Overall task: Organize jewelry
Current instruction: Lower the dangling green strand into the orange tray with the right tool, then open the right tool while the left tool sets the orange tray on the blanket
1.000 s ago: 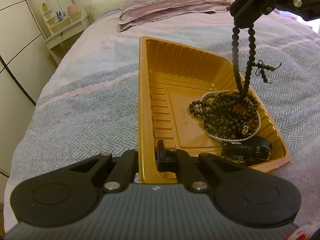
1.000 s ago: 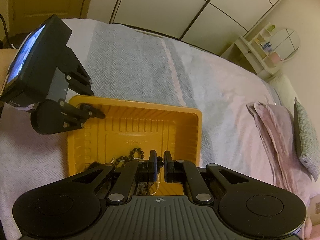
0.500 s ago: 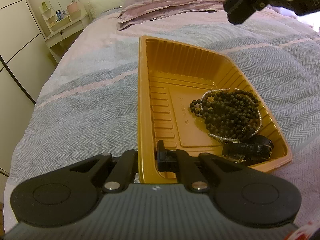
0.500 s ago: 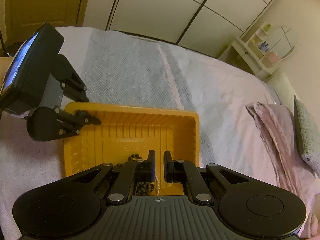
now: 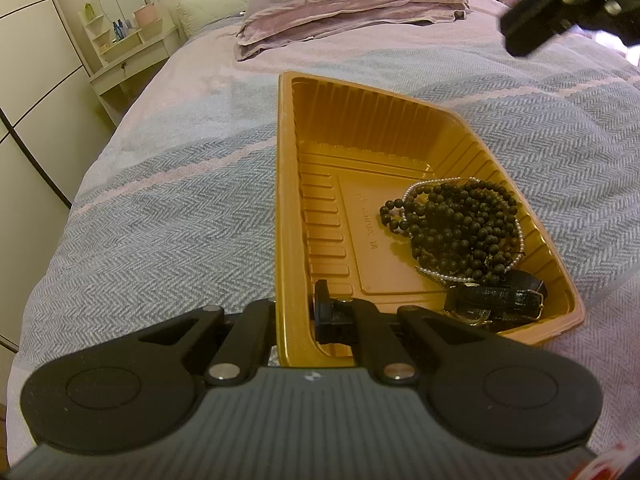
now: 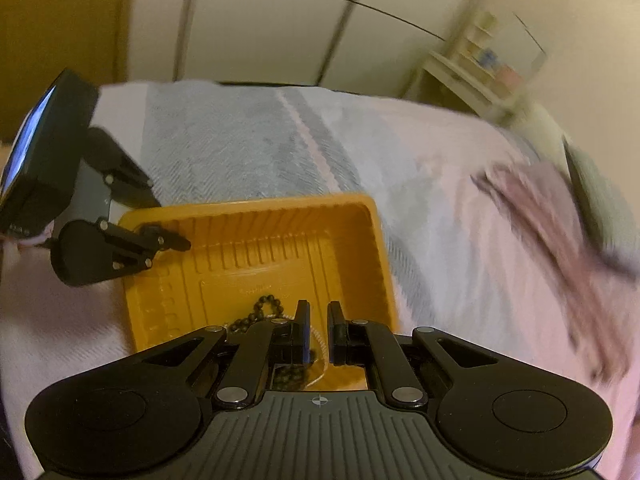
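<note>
Left wrist view: we see our left gripper clamped on the gold tray's near wall, dark beads piled inside, while our right gripper hovers above, slightly parted, empty.

beads in tray, on bed

Right gripper parted, empty, above orange tray; dark beads just left; left gripper grips tray's far-left rim

Dark beads released; right hand-held gripper raised.
</note>
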Available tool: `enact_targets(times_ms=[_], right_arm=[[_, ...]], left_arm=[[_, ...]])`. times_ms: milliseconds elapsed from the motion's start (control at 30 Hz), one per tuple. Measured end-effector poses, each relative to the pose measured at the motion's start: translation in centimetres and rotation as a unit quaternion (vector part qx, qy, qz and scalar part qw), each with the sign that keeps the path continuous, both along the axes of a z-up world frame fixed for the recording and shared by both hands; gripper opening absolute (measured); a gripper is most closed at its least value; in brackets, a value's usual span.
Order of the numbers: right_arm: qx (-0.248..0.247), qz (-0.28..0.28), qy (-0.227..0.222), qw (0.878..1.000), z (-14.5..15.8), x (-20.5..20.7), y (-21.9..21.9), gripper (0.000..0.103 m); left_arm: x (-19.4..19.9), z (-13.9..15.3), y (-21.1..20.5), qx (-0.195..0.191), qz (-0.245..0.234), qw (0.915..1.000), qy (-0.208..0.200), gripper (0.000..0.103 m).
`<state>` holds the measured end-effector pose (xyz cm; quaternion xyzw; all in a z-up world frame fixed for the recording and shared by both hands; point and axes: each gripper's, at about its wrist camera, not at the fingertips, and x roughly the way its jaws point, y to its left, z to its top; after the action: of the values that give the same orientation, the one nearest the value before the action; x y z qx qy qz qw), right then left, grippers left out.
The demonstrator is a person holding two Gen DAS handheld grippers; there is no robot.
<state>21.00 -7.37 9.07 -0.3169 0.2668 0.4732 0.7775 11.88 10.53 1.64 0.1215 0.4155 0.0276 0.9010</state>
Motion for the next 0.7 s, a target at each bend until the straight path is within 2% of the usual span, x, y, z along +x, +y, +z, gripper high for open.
enact_targets(times_ms=[133, 233, 267, 300, 367, 433, 567, 700], right_arm=[[0.066, -0.074, 0.071, 0.993, -0.8, 1.0, -2.7, 0.007], [0.111, -0.133, 0.124, 0.977, -1.9, 1.7, -5.2, 0.012], [0.123, -0.152, 0.14, 0.971, -2.4, 1.7, -6.0, 0.029], [0.133, -0.165, 0.149, 0.966, -2.8, 1.6, -6.7, 0.053], [0.163, -0.193, 0.162, 0.954, -3.6, 1.2, -8.5, 0.069], [0.187, -0.215, 0.178, 0.942, -4.3, 0.7, -10.1, 0.069], [0.234, -0.264, 0.208, 0.912, -6.1, -0.6, -13.4, 0.069], [0.246, -0.321, 0.217, 0.888, -8.0, -2.4, -16.2, 0.069]], left_arm=[[0.0, 0.1, 0.1, -0.004, 0.002, 1.0, 0.0, 0.003], [-0.1, 0.2, 0.4, -0.013, 0.007, 0.9999, -0.002, 0.003], [-0.1, 0.2, 0.6, -0.017, 0.009, 0.9998, -0.002, 0.003], [-0.2, 0.2, 0.7, -0.019, 0.01, 0.9998, -0.002, 0.003], [-0.3, 0.1, 1.0, -0.027, 0.014, 0.9995, -0.003, 0.006], [-0.5, 0.2, 1.7, -0.05, 0.019, 0.9985, -0.01, 0.007], [-1.4, 0.6, 2.7, -0.074, 0.028, 0.9965, -0.029, 0.018], [-2.4, 1.5, 3.5, -0.088, 0.032, 0.9945, -0.047, 0.022]])
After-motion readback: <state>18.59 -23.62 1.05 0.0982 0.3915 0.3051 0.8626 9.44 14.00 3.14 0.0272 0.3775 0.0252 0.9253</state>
